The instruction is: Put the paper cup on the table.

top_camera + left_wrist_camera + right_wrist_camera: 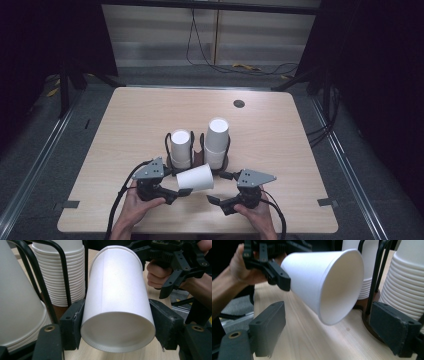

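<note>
A single white paper cup (195, 178) lies sideways above the near middle of the table. My left gripper (179, 183) is shut on its narrow base end, with the jaws pressing both sides of the cup (117, 302). The cup's wide end (329, 282) points at my right gripper (219, 187). That gripper stands open, its jaws spread below and on either side of the wide end without touching it. Just behind stand two stacks of white cups, a shorter left stack (180, 147) and a taller right stack (217, 140), each in a black wire holder (202, 150).
The wooden table (125, 125) has a dark round grommet (239, 103) at the back right. Grey tape marks sit at its near left (67, 205) and near right (326, 202) edges. Cables (240, 67) run over the floor behind. The cup stacks (409, 277) stand close beside my right gripper.
</note>
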